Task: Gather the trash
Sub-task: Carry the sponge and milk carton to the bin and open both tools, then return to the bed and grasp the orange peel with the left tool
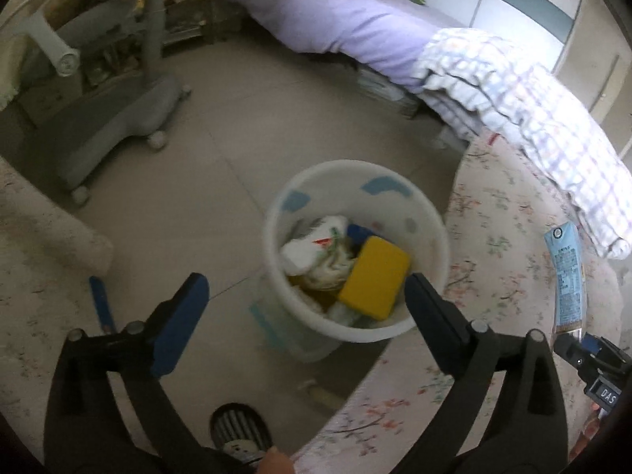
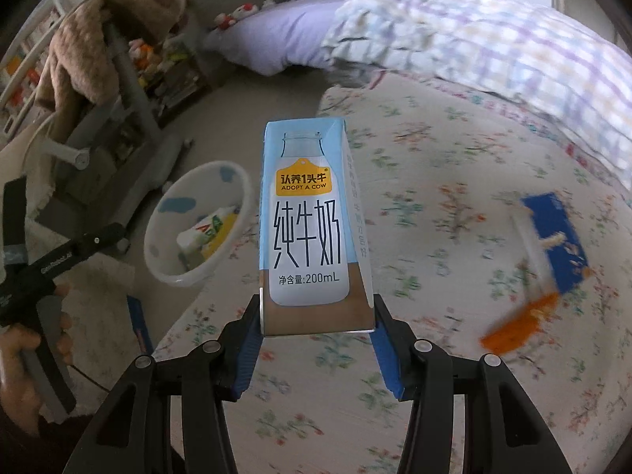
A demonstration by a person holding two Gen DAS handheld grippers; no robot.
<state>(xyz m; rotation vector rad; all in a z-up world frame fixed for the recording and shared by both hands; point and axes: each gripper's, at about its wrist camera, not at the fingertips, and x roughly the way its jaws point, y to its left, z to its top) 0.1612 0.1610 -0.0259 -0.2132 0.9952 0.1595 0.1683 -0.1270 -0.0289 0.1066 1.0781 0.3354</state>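
Note:
A white trash bin [image 1: 276, 213] with blue patches stands on the floor beside the bed; inside lie a yellow box [image 1: 375, 282] and crumpled wrappers. My left gripper [image 1: 306, 296] is open and empty, hovering just above the bin's near rim. My right gripper [image 2: 316, 324] is shut on a light blue milk carton [image 2: 308, 217], held upright above the floral bedspread; the carton also shows in the left wrist view [image 1: 565, 276]. The bin also shows in the right wrist view [image 2: 158, 252], to the left of the carton.
A blue and orange box [image 2: 553, 245] lies on the floral bedspread [image 2: 454, 197] to the right. A checked quilt [image 2: 493, 35] is heaped at the back. A grey wheeled stand [image 1: 118, 118] sits on the floor to the left. A blue item [image 1: 100, 300] lies on the floor.

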